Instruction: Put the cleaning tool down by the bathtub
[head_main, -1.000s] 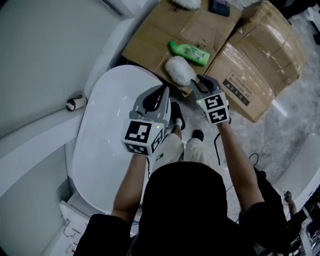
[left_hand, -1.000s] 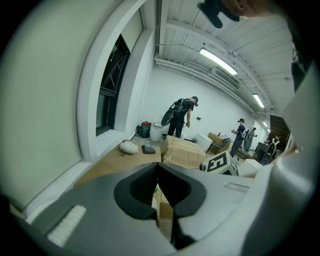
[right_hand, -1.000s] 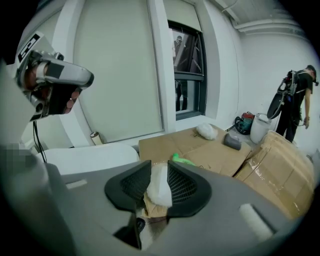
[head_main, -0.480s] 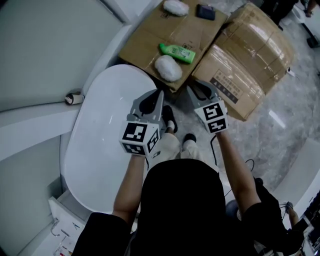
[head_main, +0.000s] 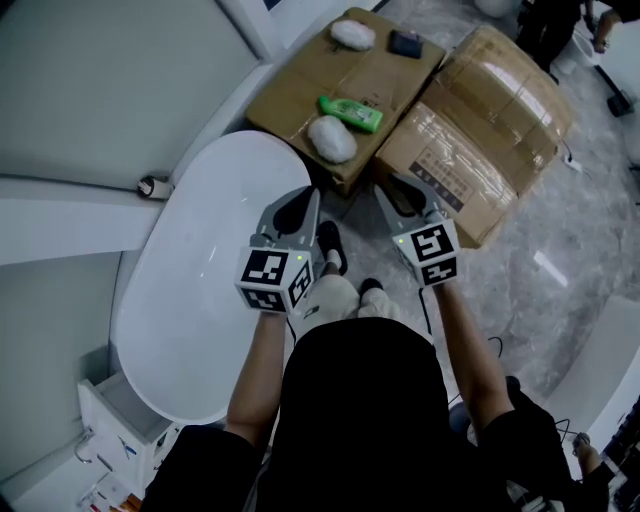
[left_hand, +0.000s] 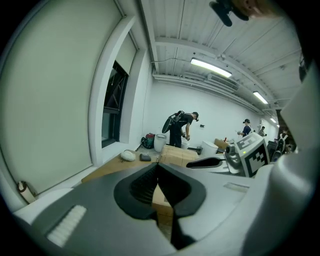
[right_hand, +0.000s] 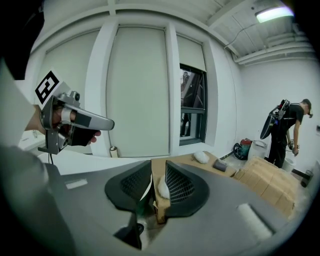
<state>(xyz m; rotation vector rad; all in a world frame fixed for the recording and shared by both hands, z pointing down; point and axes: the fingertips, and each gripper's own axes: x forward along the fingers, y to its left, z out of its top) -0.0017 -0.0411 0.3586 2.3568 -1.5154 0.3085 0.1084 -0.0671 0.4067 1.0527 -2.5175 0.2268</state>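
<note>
left gripper (head_main: 303, 200): jaws pressed together, empty, over the bathtub (head_main: 200, 260) edge | right gripper (head_main: 396, 192): jaws a narrow gap apart, holding nothing | white cleaning pad (head_main: 331, 138): ahead of both grippers, clear of them, lying on the cardboard box (head_main: 295, 88) at the tub's end, just beside a green bottle (head_main: 351, 112)

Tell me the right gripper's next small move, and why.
Probably just draw the right gripper back and pause: its jaws stand apart with nothing between them, and the white fluffy cleaning tool already lies on the cardboard box beside the bathtub. The left gripper, shut, holds nothing either.
</note>
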